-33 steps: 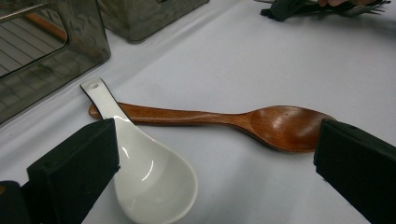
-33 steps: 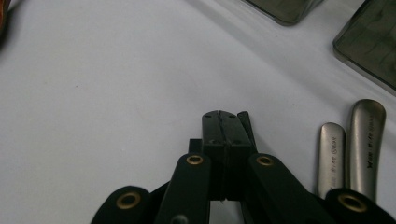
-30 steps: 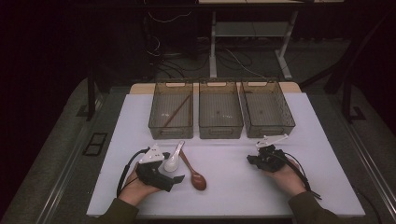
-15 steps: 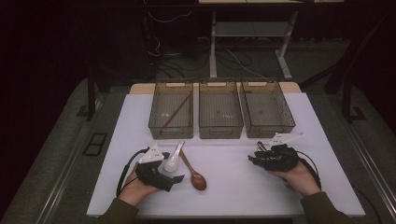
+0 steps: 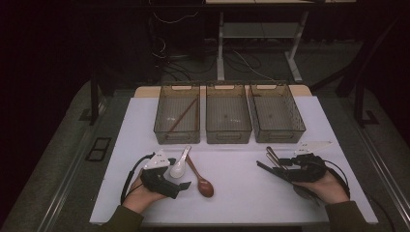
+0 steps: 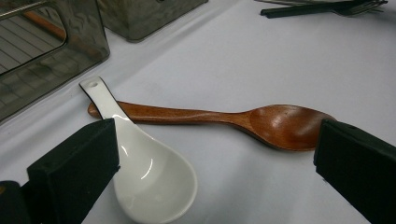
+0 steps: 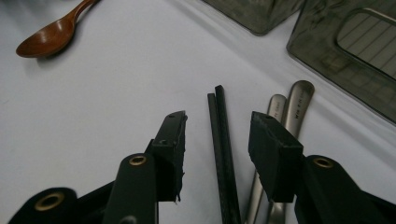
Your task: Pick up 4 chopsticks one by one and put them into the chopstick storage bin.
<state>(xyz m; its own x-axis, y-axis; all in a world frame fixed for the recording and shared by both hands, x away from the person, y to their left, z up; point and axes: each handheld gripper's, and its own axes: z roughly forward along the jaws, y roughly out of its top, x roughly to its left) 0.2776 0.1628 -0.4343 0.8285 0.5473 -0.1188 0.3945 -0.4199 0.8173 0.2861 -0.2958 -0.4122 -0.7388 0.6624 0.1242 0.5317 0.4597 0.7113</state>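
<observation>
White tabletop [image 5: 241, 193] fills the near part of the room, with dark floor and desk legs far behind. Nearest, at seven o'clock, the left gripper [image 6: 210, 154] has its jaws spread wide, framing the white spoon [image 6: 149, 177] and the wooden spoon [image 6: 224, 119] without touching them; probably it is choosing one. At four o'clock the right gripper [image 7: 217, 144] has just been opening its jaws, and the black chopsticks [image 7: 223, 154] lie between them, not pressed, beside two metal handles [image 7: 287, 112]. Farther, at twelve o'clock, three bins [image 5: 228, 116] stand in a row, likely for sorting; the left bin [image 5: 177, 118] holds one brown stick [image 5: 181, 116].
</observation>
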